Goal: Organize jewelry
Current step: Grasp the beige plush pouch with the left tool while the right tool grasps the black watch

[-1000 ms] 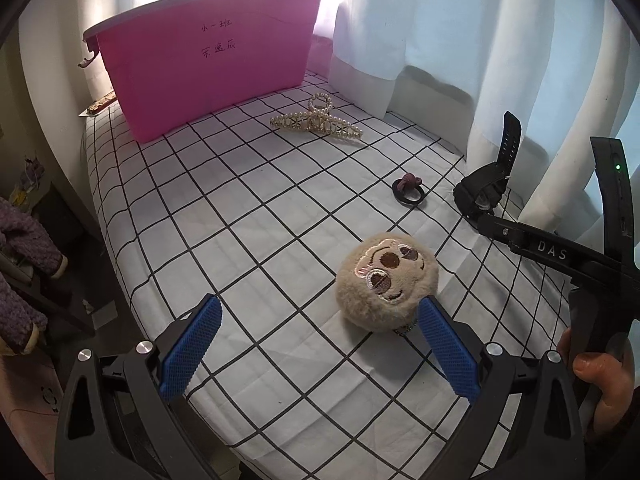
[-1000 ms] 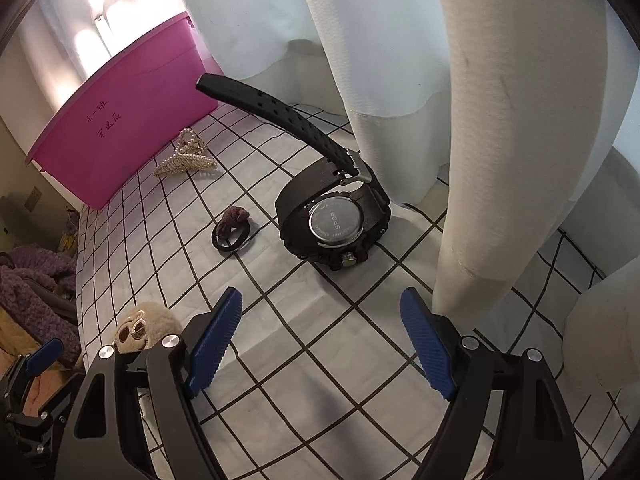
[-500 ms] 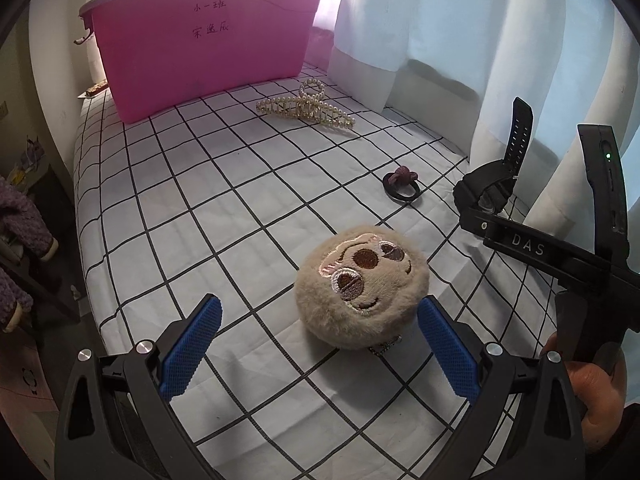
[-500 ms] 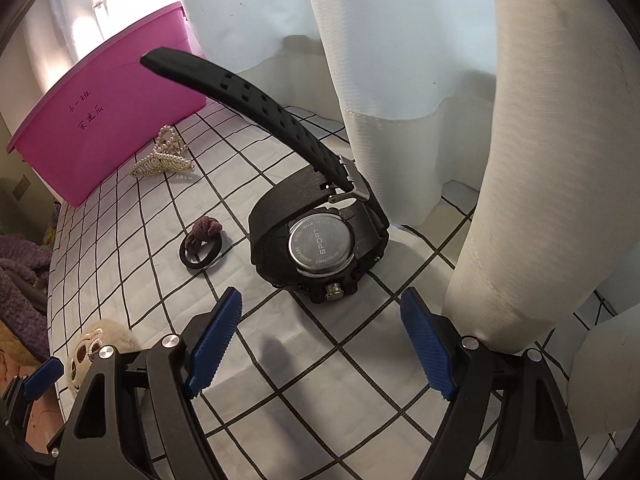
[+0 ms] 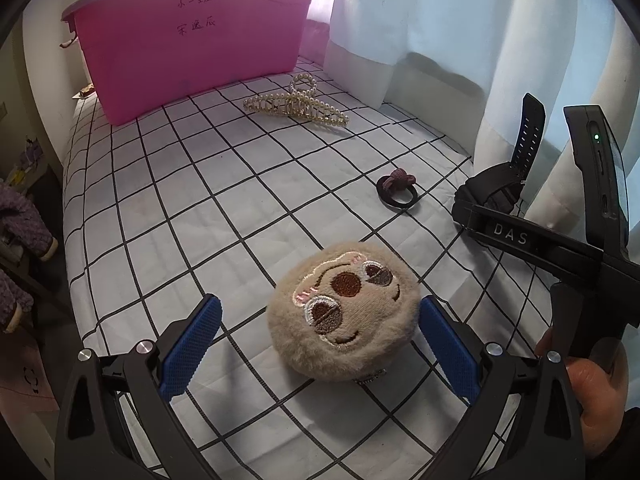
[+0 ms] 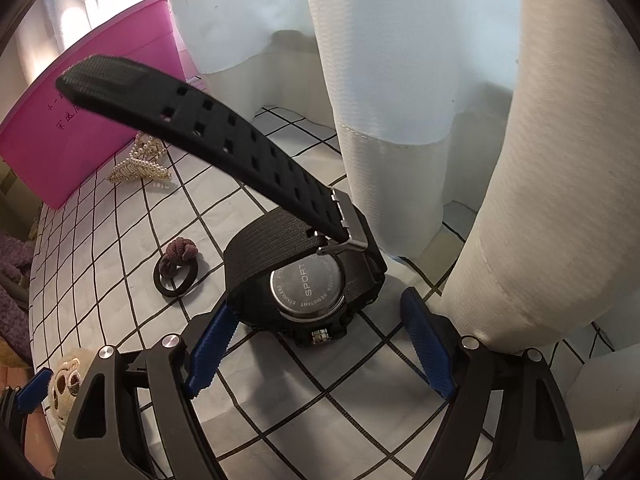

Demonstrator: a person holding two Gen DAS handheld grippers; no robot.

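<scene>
Right gripper (image 6: 316,344) wide open, holding nothing, jaws straddling the black rubber-strapped sport watch (image 6: 308,280) at frame centre; caseback faces the camera, free strap runs to the upper left. Left gripper (image 5: 316,336) also wide open and empty, around the beige plush face-embroidered puff (image 5: 344,312), right pad nearly touching. Pink plastic bin (image 5: 192,36) sits upper left, well apart.

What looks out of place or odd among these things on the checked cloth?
The black watch lies face down, its steel back showing and one strap sticking up in the air. The plush face, between the left gripper's open fingers, is a toy among jewelry.
</scene>
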